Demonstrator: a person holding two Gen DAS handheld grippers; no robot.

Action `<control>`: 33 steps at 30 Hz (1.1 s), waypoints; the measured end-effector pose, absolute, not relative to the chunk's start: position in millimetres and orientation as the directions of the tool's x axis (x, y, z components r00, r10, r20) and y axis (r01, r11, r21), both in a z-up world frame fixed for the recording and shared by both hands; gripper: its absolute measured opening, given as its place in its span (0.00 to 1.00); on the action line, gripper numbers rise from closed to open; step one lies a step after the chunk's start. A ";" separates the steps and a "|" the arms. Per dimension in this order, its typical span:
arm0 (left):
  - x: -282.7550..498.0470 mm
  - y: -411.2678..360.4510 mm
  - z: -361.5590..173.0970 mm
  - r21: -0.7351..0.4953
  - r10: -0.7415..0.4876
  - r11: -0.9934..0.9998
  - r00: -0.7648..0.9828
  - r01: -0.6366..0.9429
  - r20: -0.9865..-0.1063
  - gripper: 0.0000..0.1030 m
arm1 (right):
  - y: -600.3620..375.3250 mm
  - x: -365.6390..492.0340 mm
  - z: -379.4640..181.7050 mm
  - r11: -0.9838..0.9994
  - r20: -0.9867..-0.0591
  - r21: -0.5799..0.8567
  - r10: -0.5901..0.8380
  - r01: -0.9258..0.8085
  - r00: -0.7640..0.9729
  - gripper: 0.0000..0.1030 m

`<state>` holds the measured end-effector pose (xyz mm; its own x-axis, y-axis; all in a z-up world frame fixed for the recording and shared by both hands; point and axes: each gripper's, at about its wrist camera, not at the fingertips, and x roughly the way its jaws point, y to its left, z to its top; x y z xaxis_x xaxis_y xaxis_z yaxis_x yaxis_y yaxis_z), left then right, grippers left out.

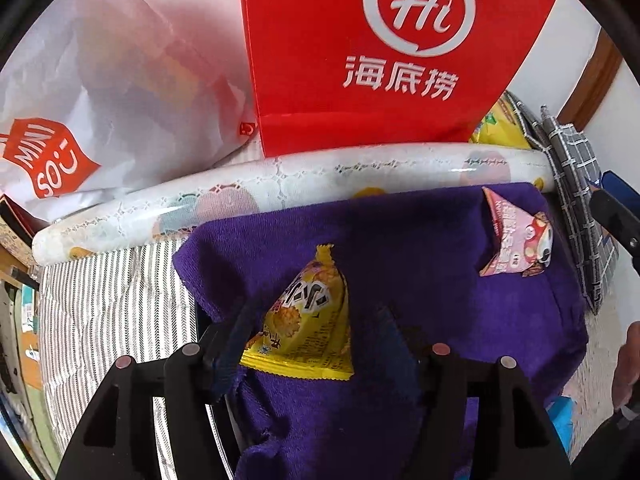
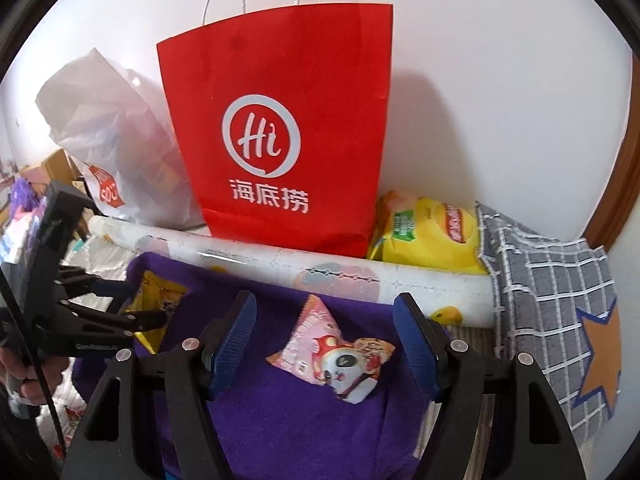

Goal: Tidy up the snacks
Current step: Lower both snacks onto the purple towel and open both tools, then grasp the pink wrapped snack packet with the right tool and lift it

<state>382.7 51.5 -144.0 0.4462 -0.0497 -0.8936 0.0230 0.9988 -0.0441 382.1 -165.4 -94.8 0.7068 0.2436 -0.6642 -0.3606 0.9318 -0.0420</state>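
A yellow triangular snack packet (image 1: 308,320) lies on a purple towel (image 1: 420,248). My left gripper (image 1: 314,324) is open with its blue fingers on either side of the packet, low over the towel. A pink triangular snack packet (image 1: 516,236) lies on the towel further right. In the right wrist view that pink packet (image 2: 336,356) lies between the open fingers of my right gripper (image 2: 326,328). The left gripper (image 2: 120,300) shows at the left there, over the yellow packet (image 2: 160,292).
A red paper bag (image 2: 280,140) stands against the wall behind a rolled patterned sheet (image 2: 320,264). A white plastic bag (image 2: 116,148) sits to its left, a yellow chip bag (image 2: 428,236) and a grey checked cloth (image 2: 552,300) to its right. Striped fabric (image 1: 108,304) lies left of the towel.
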 end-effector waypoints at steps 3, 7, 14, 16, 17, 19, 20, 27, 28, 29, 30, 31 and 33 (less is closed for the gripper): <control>377.0 49.4 -132.9 -0.026 -0.032 0.999 0.491 0.020 -0.871 0.60 | -172.4 378.8 -82.8 0.941 -0.652 -0.008 0.251 -0.338 0.715 0.66; 367.2 44.0 -115.1 -0.012 -0.030 0.999 0.550 0.037 -0.834 0.60 | -191.8 364.5 -62.8 0.947 -0.636 0.072 0.285 -0.313 0.717 0.66; 360.0 31.2 -104.4 0.022 0.008 1.000 0.546 0.020 -0.838 0.68 | -231.8 309.2 -74.1 0.969 -0.658 0.028 0.203 -0.246 0.725 0.66; 356.1 27.0 -101.6 0.016 0.001 1.000 0.557 0.023 -0.831 0.68 | -248.1 292.4 -88.8 0.972 -0.679 0.066 0.211 -0.228 0.704 0.63; 354.4 25.3 -98.5 0.005 -0.009 1.000 0.565 0.023 -0.825 0.72 | -253.8 286.5 -96.2 0.972 -0.692 0.075 0.211 -0.222 0.691 0.60; 350.2 22.7 -91.8 -0.014 -0.023 1.000 0.573 0.020 -0.819 0.76 | -265.4 272.7 -116.9 0.978 -0.727 0.074 0.187 -0.196 0.660 0.56; 347.2 20.9 -88.3 -0.030 -0.041 0.999 0.581 0.030 -0.813 0.76 | -270.0 267.1 -127.4 0.979 -0.746 0.076 0.181 -0.187 0.641 0.54; 331.0 3.8 -75.1 -0.064 -0.091 0.996 0.566 0.068 -0.819 0.76 | -283.2 238.0 -170.5 0.973 -0.790 0.119 0.215 -0.200 0.574 0.53; 327.4 1.5 -73.2 -0.076 -0.104 0.994 0.566 0.074 -0.818 0.76 | -283.5 236.2 -174.8 0.972 -0.794 0.125 0.219 -0.200 0.567 0.53; 321.5 0.1 -71.2 -0.091 -0.119 0.993 0.573 0.078 -0.811 0.76 | -283.9 235.0 -179.5 0.970 -0.798 0.136 0.229 -0.203 0.558 0.53; 317.3 -0.9 -70.1 -0.098 -0.127 0.992 0.581 0.081 -0.804 0.76 | -283.7 234.1 -186.1 0.967 -0.803 0.148 0.239 -0.206 0.545 0.53; 312.0 -2.5 -68.4 -0.101 -0.131 0.991 0.592 0.083 -0.795 0.76 | -283.3 233.3 -191.3 0.967 -0.809 0.149 0.239 -0.206 0.537 0.53; 300.6 -4.2 -64.7 -0.090 -0.122 0.993 0.609 0.082 -0.783 0.76 | -281.5 233.8 -201.3 0.970 -0.823 0.136 0.225 -0.203 0.522 0.53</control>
<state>300.6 -4.2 -64.7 0.6094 -0.1218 -0.7834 0.0822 0.9925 -0.0904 233.8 -281.5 -201.3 0.5222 0.2249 -0.8226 -0.2033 0.9696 0.1360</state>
